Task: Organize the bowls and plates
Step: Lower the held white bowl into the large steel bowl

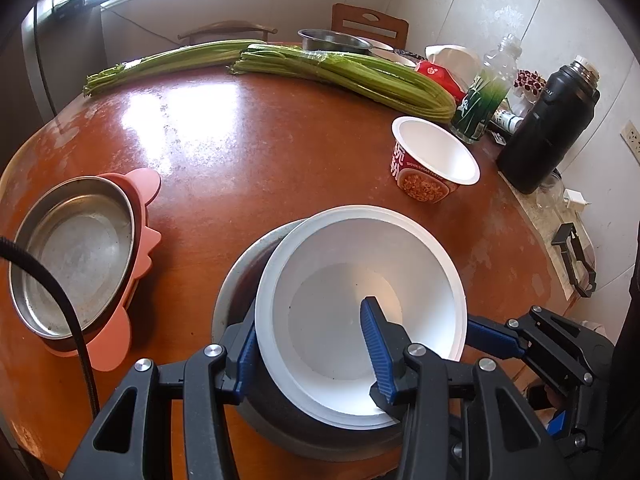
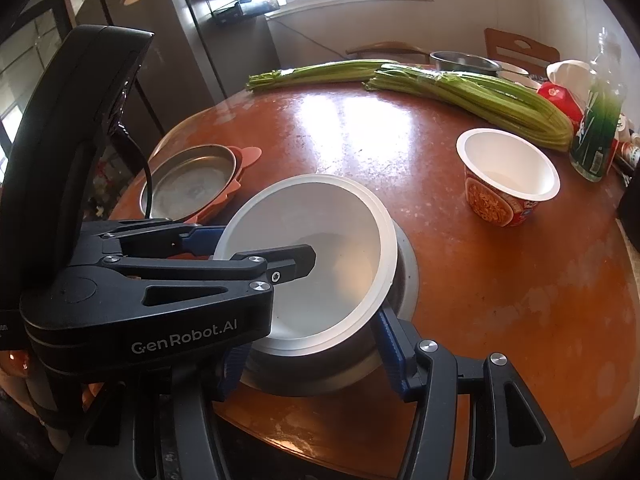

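A white plastic bowl (image 1: 340, 304) (image 2: 320, 216) sits tilted inside a grey steel bowl (image 1: 228, 300) (image 2: 408, 276) at the near edge of the round brown table (image 1: 260, 152). My left gripper (image 1: 310, 308) (image 2: 266, 244) is shut on the white bowl's near wall, one finger inside and one outside. My right gripper (image 2: 308, 336) (image 1: 512, 372) is shut on the steel bowl's near rim, its right finger tucked between the two bowls. A shallow steel plate (image 1: 76, 256) (image 2: 188, 184) rests on a pink plate (image 1: 140, 188) at the left.
An empty red noodle cup (image 1: 436, 156) (image 2: 508, 176) stands to the right. Celery bundles (image 1: 340, 72) lie across the back, with another steel bowl (image 1: 332, 40) behind them. A black flask (image 1: 548, 120) and a clear bottle (image 1: 488, 92) crowd the right edge.
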`<state>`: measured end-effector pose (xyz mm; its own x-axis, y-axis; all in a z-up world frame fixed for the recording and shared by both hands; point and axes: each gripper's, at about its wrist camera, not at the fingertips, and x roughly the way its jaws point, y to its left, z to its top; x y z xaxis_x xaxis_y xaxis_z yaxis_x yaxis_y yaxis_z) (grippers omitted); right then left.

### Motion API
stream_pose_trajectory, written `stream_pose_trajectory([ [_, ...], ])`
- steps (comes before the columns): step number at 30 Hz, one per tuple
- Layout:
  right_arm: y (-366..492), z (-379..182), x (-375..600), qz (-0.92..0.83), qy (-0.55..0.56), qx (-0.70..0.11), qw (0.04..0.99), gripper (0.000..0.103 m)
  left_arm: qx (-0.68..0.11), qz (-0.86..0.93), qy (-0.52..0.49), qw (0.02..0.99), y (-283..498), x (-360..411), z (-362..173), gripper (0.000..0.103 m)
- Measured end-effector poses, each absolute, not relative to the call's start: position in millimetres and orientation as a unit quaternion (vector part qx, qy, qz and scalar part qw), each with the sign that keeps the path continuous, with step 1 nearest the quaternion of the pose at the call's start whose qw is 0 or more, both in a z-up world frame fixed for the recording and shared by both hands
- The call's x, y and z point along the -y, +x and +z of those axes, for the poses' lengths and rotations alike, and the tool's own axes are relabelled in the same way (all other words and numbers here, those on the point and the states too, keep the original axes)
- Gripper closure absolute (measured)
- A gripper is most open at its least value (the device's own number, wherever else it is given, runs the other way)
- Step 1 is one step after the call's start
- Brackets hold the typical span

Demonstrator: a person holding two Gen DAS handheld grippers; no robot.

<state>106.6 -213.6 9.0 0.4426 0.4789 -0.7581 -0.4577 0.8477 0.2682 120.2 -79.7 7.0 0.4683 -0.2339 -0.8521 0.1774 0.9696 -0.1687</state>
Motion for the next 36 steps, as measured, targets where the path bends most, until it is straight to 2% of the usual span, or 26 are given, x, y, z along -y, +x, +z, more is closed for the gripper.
stream_pose_trajectory([
  [36,108.9,6.0,208.1,0.271,0.009,-0.455,0.848,0.044,-0.496,-0.111,-0.038,0.860,116.9,68.0,2.3,0.056],
])
